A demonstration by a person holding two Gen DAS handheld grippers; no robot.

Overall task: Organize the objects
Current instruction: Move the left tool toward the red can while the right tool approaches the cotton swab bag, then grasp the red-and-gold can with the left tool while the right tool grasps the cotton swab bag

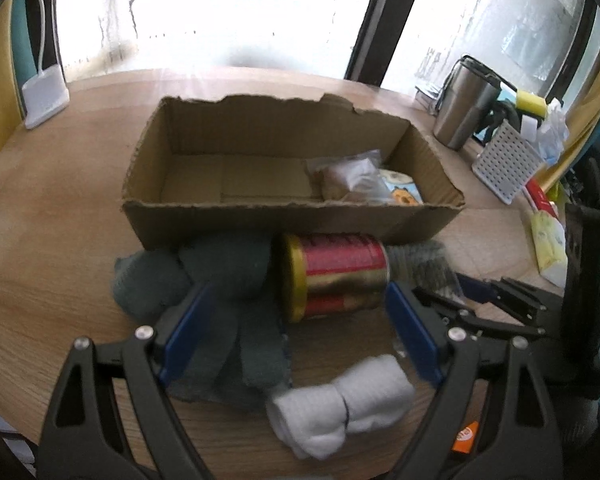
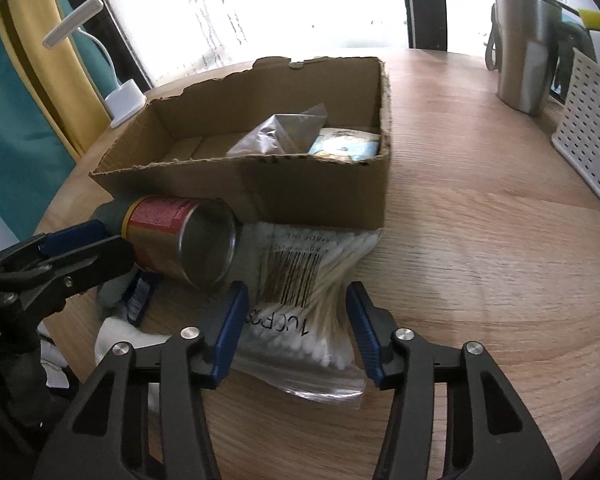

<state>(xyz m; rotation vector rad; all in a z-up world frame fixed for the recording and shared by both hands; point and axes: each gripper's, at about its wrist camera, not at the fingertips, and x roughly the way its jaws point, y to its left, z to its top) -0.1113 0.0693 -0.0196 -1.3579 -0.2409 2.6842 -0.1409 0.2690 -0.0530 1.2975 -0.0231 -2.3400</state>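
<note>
Right gripper [image 2: 296, 320] apart, straddling cotton swab bag [image 2: 300, 300], long axis along fingers; left gripper [image 1: 296, 320] apart before can [image 1: 336, 276].

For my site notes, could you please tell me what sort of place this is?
Probably a home desk by a window: a wooden table with a desk lamp, a steel travel mug and a white perforated organizer beside bright window panes.

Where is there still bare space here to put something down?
Free: the left half of the cardboard box floor, beside the clear bag, and the table right of the box. Crowded: the strip before the box, with can, green cloth, cotton swabs, white socks.
</note>
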